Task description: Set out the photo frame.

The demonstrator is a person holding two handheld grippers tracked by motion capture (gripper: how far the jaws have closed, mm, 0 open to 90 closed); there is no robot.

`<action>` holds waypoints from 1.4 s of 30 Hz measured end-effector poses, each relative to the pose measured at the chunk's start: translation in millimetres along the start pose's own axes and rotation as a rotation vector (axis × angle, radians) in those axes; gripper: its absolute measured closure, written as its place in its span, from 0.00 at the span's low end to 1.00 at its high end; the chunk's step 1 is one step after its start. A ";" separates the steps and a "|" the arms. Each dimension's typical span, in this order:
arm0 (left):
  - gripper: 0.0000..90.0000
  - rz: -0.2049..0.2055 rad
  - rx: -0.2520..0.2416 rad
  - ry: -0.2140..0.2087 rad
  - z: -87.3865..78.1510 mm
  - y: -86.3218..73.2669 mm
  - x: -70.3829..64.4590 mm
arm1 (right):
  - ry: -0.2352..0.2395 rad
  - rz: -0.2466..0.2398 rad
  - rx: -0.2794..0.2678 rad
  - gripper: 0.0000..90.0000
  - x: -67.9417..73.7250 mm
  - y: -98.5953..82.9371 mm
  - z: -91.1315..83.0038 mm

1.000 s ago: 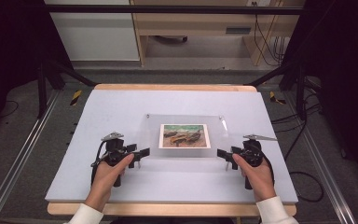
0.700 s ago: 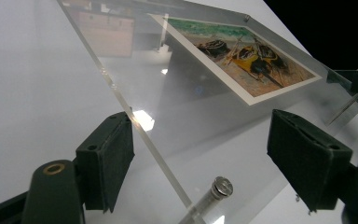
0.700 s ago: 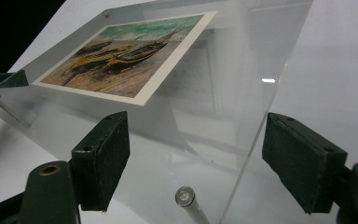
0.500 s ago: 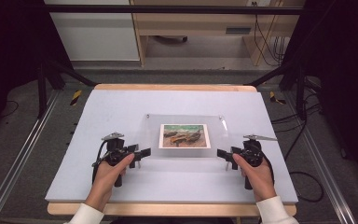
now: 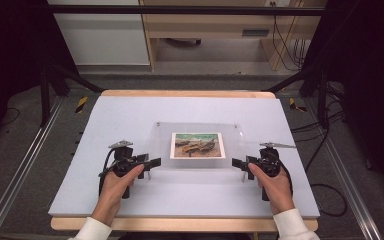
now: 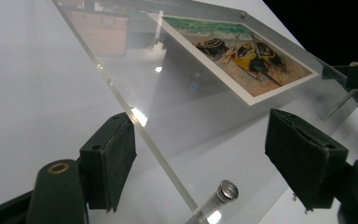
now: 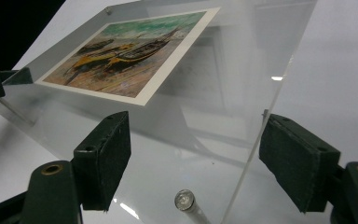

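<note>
A pale grey table (image 5: pixel 130 120) stands in a dim workshop. At its centre lies a clear acrylic frame (image 5: pixel 200 131) holding a print (image 5: pixel 198 145) of beached boats, raised on short metal standoffs. A person holds the left gripper (image 5: pixel 152 163) at the frame's near left corner and the right gripper (image 5: pixel 237 163) at its near right corner. In both gripper views the jaws stand apart, straddling the frame's edge without pinching it. This looks like the approach before a two-handed lift; next, both likely need to close evenly on the edge.
</note>
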State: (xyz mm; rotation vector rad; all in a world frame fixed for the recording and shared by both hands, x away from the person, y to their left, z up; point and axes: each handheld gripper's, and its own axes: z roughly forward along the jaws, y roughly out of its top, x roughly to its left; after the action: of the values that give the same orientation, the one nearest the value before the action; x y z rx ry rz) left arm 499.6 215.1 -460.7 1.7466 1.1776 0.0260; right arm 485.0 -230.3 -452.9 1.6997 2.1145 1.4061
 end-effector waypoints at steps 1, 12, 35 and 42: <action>0.27 0.000 0.004 0.004 -0.3 0.9 0.3 | -0.004 0.003 -0.003 0.29 0.4 1.2 0.8; 0.32 0.091 -0.065 0.075 0.9 10.0 1.6 | -0.040 -0.094 -0.066 0.33 2.7 13.4 10.6; 0.47 0.146 -0.083 0.103 -17.3 -1.7 -11.3 | -0.071 -0.214 -0.081 0.42 14.4 -3.2 -10.7; 0.52 0.148 -0.093 0.110 -22.8 -6.5 -14.1 | -0.090 -0.254 -0.083 0.45 18.6 -8.6 -15.3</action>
State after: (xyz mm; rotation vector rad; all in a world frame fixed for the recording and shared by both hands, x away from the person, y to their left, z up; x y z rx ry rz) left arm 476.4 221.3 -447.3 1.7645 1.1048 0.2645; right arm 463.0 -224.0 -441.6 1.3803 2.1023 1.2995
